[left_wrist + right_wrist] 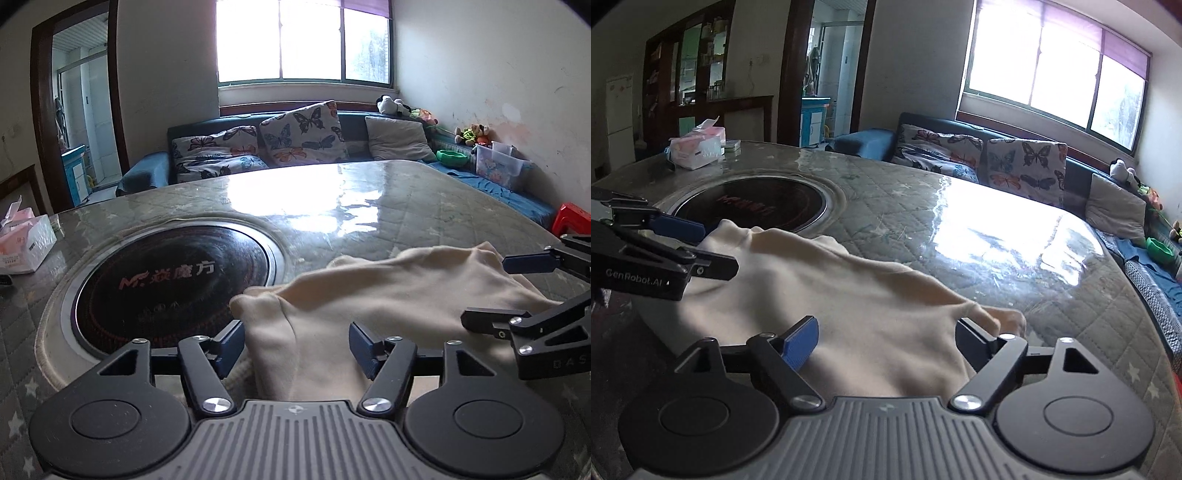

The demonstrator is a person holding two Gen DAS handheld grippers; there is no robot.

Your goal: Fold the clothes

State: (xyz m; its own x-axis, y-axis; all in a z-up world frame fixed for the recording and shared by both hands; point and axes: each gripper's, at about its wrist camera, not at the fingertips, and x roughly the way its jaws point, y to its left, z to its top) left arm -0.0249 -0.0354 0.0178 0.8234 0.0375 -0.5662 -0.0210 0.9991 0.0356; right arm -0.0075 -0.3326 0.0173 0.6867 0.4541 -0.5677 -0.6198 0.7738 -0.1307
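Observation:
A cream garment [388, 291] lies bunched on the quilted table; it also shows in the right wrist view [849, 295]. My left gripper [295, 343] is open, its blue-padded fingers [231, 345] either side of the garment's left end. My right gripper [886, 339] is open over the garment's right end, fingers [799, 343] wide apart. The right gripper shows at the right edge of the left wrist view [517, 288], and the left gripper shows at the left edge of the right wrist view [698, 247]. Nothing is held.
A round black induction hob [173, 284] is set into the table [406, 206] left of the garment. A tissue box [24, 243] stands at the table's far left. A sofa with butterfly cushions [303, 133] lies beyond. A red stool [570, 218] stands at the right.

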